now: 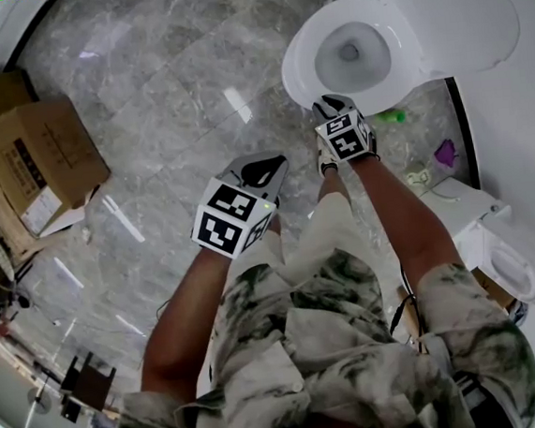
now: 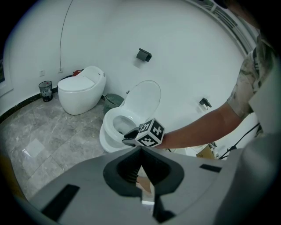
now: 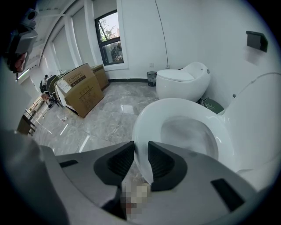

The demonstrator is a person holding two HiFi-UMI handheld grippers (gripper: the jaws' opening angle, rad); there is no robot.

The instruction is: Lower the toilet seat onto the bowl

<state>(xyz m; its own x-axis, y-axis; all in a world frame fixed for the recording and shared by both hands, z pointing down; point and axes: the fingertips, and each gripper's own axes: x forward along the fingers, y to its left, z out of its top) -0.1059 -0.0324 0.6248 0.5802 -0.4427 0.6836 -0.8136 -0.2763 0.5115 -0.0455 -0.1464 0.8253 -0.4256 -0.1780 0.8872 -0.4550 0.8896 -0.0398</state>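
The white toilet seat [image 1: 304,59] lies low over the bowl, and the lid [image 1: 455,11] stands raised behind it. My right gripper [image 1: 332,101] reaches to the seat's front rim. In the right gripper view the seat [image 3: 184,110] runs between the jaws of the right gripper [image 3: 141,151], and its rim fills the gap between both pads. My left gripper [image 1: 265,171] hangs over the floor, short of the bowl and to its left, with its tips together and nothing in them. In the left gripper view the left gripper [image 2: 140,151] points at the seat [image 2: 109,121] and lid [image 2: 142,99].
Cardboard boxes [image 1: 37,165] stand on the marble floor at the left. A second, egg-shaped toilet [image 3: 182,81] and a small bin [image 3: 151,78] stand along the wall. A white fixture [image 1: 496,243] sits at the right by my right arm. Small green [image 1: 390,115] and purple [image 1: 445,154] items lie beside the bowl.
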